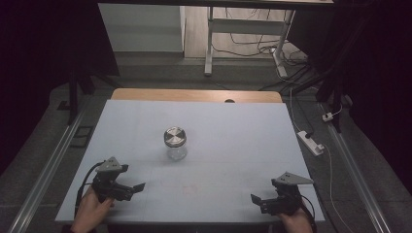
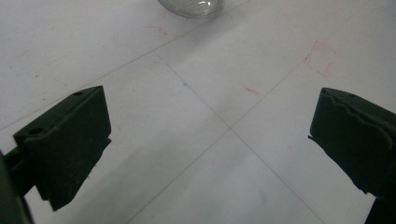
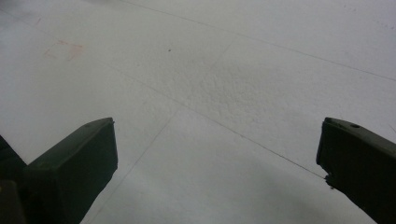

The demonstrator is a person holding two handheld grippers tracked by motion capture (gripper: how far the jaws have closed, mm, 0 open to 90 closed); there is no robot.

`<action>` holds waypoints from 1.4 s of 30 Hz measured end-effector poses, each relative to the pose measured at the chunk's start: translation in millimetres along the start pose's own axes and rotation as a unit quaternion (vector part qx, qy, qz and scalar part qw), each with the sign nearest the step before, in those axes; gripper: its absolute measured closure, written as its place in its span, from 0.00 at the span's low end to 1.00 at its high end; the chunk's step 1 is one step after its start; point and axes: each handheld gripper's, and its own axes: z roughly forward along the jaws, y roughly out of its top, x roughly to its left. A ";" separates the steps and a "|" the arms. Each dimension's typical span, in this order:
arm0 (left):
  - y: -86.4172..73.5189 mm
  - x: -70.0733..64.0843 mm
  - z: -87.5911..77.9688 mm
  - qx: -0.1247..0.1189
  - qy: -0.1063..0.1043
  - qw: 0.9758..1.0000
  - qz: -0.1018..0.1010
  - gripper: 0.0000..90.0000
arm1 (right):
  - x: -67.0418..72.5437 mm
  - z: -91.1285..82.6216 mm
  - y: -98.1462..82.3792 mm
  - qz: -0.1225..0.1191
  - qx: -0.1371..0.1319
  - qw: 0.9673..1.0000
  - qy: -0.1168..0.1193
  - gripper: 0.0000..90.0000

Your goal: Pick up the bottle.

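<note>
The glass jar (image 1: 175, 144) stands upright near the middle of the white tabletop (image 1: 233, 141), its long axis vertical and its silver screw lid (image 1: 175, 136) facing up. In the left gripper view its rounded glass base (image 2: 190, 6) shows at the top edge, ahead of the jaws. The left hand-held gripper (image 1: 132, 187) sits at the near left of the tabletop, jaws spread wide with nothing between them, aimed inward toward the centre. The right hand-held gripper (image 1: 258, 201) rests at the near right, well apart from the jar, jaws likewise wide apart and empty over bare surface.
</note>
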 end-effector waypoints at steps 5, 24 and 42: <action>9.6 -0.6 10.4 0.015 0.004 1.000 0.018 0.00 | 0.0 0.0 0.0 0.000 0.000 1.000 0.000 0.00; 47.7 9.5 47.0 0.012 0.014 0.999 0.040 0.00 | 0.0 0.1 0.0 -0.001 0.001 1.000 0.000 0.00; 74.5 20.6 81.1 -0.005 -0.002 0.998 0.063 0.00 | -0.3 0.2 0.0 0.000 0.001 1.000 0.001 0.00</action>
